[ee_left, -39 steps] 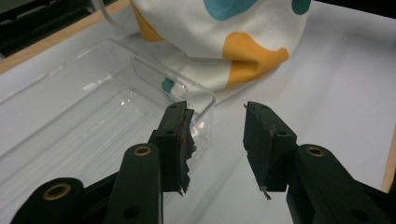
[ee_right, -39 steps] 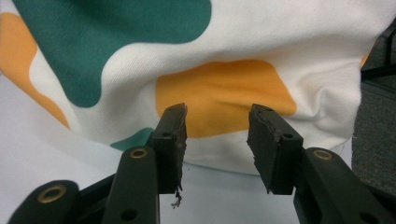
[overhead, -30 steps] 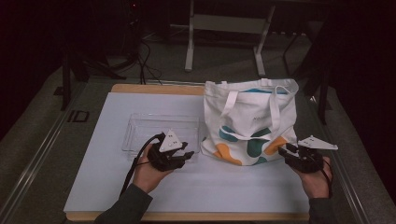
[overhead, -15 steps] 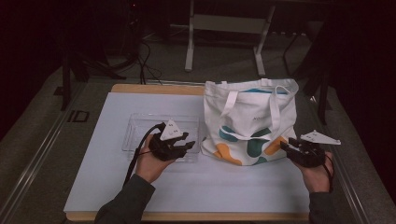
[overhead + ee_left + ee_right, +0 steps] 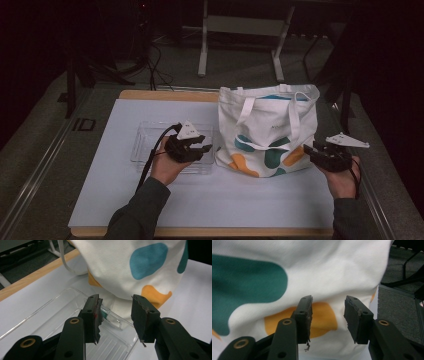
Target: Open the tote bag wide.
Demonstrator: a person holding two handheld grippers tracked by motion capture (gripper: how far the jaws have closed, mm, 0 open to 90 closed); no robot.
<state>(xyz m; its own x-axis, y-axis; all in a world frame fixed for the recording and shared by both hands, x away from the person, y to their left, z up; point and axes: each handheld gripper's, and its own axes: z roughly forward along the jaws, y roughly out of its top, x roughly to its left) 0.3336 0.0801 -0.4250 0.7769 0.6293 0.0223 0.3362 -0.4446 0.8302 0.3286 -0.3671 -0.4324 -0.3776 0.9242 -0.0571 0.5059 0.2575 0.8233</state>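
Cloth is what the work turns on: a white tote bag [image 5: 267,131] printed with teal and orange blobs lies flat on the right half of the table [image 5: 120,190], its mouth toward the far edge and its two handles draped down across the front panel. By its look it should be light, soft and floppy, so it will sag and fold wherever it is not supported; a bite on one layer would probably just peel that layer up, so the seamed bottom corners or the handle straps seem the surest places to take hold. The left tongs [image 5: 204,148] hover above a clear plastic tray [image 5: 142,145] just left of the bag, jaws parted with nothing between them, aimed at the bag's lower left corner; in the left gripper view that corner [image 5: 117,307] droops over the tray's near rim, and a small green-tipped thing [image 5: 105,314] peeks out beside it, too hidden to name. The right tongs [image 5: 309,149] sit at the bag's lower right corner, jaws likewise apart and having just been opening a little further, with the orange patch [image 5: 322,317] straight ahead but not pinched. The tray otherwise looks empty, and whether the bag holds anything I cannot tell, though it lies rather flat.
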